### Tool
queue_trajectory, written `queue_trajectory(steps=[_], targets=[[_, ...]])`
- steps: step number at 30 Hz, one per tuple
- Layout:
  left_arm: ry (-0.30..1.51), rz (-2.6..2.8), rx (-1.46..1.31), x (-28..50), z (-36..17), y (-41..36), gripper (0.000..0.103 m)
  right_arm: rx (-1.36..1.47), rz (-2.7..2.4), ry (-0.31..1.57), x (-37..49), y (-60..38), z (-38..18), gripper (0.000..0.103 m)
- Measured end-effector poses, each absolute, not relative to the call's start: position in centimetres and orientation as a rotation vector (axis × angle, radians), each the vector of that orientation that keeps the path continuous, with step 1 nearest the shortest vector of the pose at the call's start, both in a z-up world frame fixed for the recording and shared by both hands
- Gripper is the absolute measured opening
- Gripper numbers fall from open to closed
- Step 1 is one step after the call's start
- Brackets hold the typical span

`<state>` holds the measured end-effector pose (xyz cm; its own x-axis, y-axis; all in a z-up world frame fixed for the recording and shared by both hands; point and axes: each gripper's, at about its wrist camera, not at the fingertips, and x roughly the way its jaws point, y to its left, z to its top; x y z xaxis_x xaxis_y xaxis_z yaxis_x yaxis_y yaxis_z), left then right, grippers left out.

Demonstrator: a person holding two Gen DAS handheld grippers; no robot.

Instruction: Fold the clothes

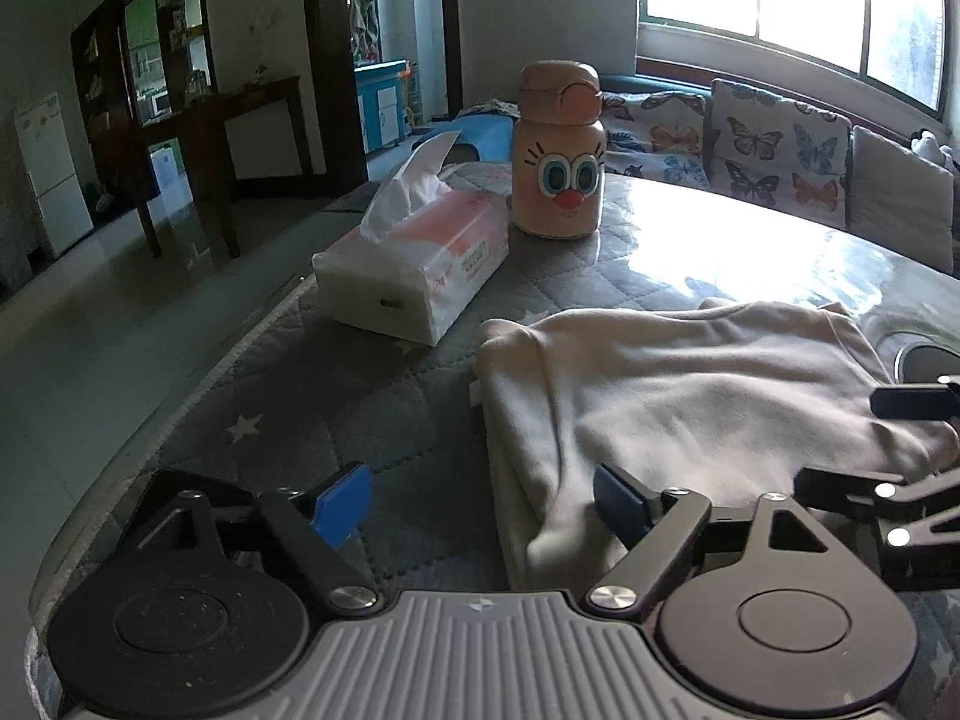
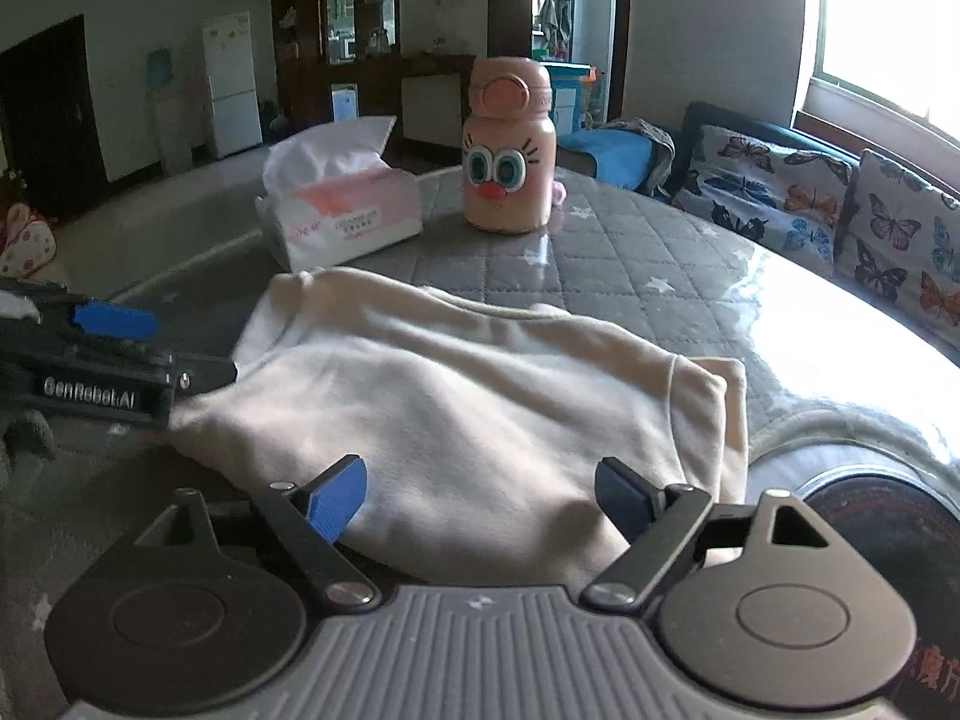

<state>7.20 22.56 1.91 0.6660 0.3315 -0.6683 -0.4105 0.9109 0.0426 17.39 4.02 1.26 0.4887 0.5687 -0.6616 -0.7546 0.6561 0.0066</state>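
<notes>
The left gripper (image 1: 483, 507) had its jaws spread wide, nothing pinched between them; one blue pad (image 1: 342, 504) stood over the quilted grey table cover (image 1: 336, 420), the other over the near left corner of the cream garment (image 1: 690, 396). The right gripper (image 2: 480, 501) was just as wide apart, both pads poised over the garment's (image 2: 480, 396) near edge without pressing it. Both tools tilted downward toward the cloth from the near edge of the table.

The garment lay folded into a rough rectangle on the near part of the round table, close to the edge where the grippers stood. In the right wrist view, the left gripper (image 2: 114, 324) reached in at the garment's left side, and its black body read "GenRobot.AI".

Toward the table's far edge sat a tissue pack (image 1: 414, 264) with pink printing too small to read, and just beside it a peach bottle (image 1: 558, 156) painted with a cartoon face. Butterfly-print cushions (image 1: 756, 150) lined the bench under the window beyond the table.
</notes>
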Motion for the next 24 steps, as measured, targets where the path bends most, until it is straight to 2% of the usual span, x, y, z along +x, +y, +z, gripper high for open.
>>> queue_trajectory(steps=[8, 12, 18, 24], targets=[[0.73, 0.426, -0.089, 6.4, 1.6, 22.0, 0.086, -0.328, 0.824, 0.681, 16.3, 4.5, 0.9, 0.091], [0.72, 0.434, -0.087, 5.9, 1.9, 21.7, 0.095, -0.311, 0.82, 0.667, 15.8, 4.4, 1.4, 0.094], [0.719, 0.449, -0.086, 5.2, 1.9, 21.7, 0.096, -0.251, 0.81, 0.661, 15.9, 5.7, 2.1, 0.095], [0.732, 0.469, -0.086, 4.5, 1.4, 22.5, 0.096, -0.307, 0.826, 0.677, 15.8, 7.6, 0.8, 0.096]])
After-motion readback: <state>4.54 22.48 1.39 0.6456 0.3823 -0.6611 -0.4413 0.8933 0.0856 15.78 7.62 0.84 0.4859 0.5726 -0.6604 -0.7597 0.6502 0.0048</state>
